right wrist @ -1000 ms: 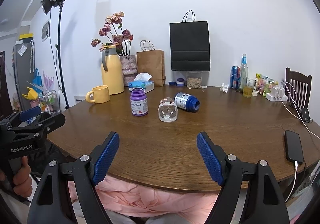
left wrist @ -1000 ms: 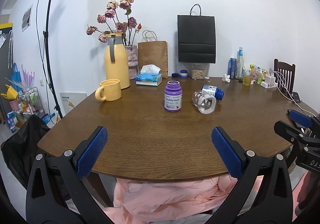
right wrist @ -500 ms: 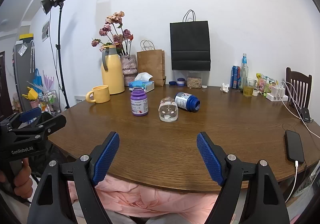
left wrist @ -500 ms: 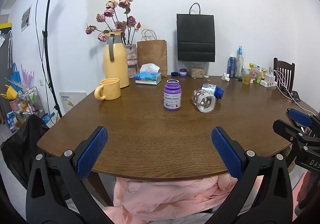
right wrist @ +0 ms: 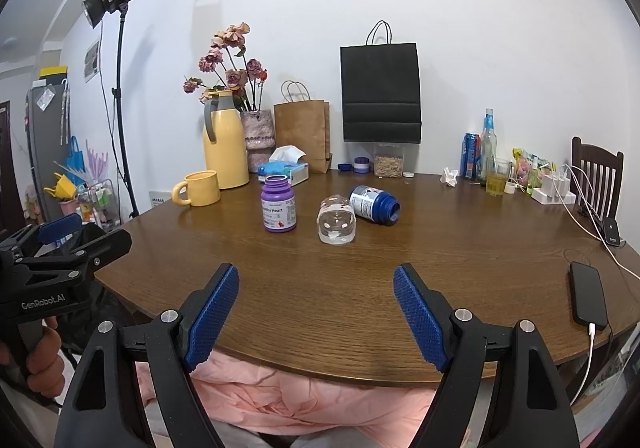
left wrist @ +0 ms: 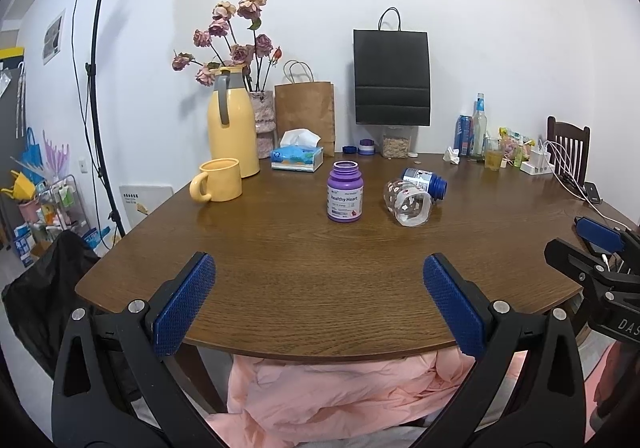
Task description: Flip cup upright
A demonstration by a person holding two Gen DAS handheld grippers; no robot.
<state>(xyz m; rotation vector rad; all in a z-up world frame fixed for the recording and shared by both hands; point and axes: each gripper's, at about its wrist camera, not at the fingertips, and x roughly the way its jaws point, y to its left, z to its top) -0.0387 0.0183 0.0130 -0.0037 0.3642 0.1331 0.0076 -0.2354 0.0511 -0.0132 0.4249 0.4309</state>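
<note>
A clear glass cup [left wrist: 408,202] with small red marks lies on its side mid-table, its mouth facing me; the right wrist view shows the same cup [right wrist: 337,220]. My left gripper [left wrist: 318,272] hovers open over the table's near edge, well short of the cup, with nothing between its blue pads. My right gripper [right wrist: 317,280] is open too, at the near edge, with the cup straight ahead and far beyond its tips. Each gripper shows in the other's view: the left gripper [right wrist: 60,248] held by a hand at the left, the right gripper [left wrist: 592,248] at the right.
A purple bottle [left wrist: 345,198] stands left of the cup. A blue-capped bottle [left wrist: 426,182] lies against the cup's far side. Yellow mug [left wrist: 218,186], yellow flask [left wrist: 232,136] and tissue box [left wrist: 297,158] sit back left. A phone [right wrist: 588,298] on a cable lies at right.
</note>
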